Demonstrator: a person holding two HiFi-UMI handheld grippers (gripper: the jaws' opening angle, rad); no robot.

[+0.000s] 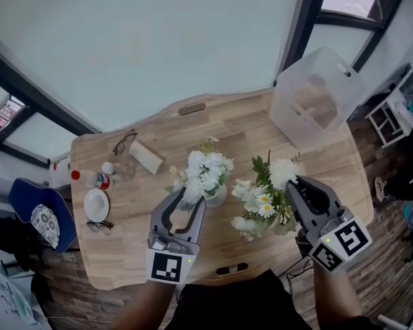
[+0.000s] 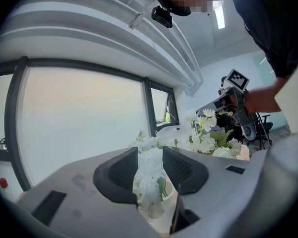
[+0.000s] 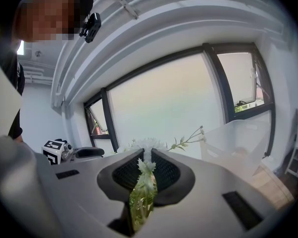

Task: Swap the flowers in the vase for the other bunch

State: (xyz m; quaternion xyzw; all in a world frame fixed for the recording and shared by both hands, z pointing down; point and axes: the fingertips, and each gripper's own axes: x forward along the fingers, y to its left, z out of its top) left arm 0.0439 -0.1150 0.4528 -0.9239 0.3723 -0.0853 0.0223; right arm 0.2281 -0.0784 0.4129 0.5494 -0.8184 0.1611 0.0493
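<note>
head view: left gripper (image 1: 191, 201) jaws spread, right gripper (image 1: 296, 184) jaws pinching the daisy bunch (image 1: 263, 199)

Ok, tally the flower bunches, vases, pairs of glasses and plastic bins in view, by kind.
Bunches: 2
Vase: 1
Glasses: 2
Bin: 1
Total: 6
</note>
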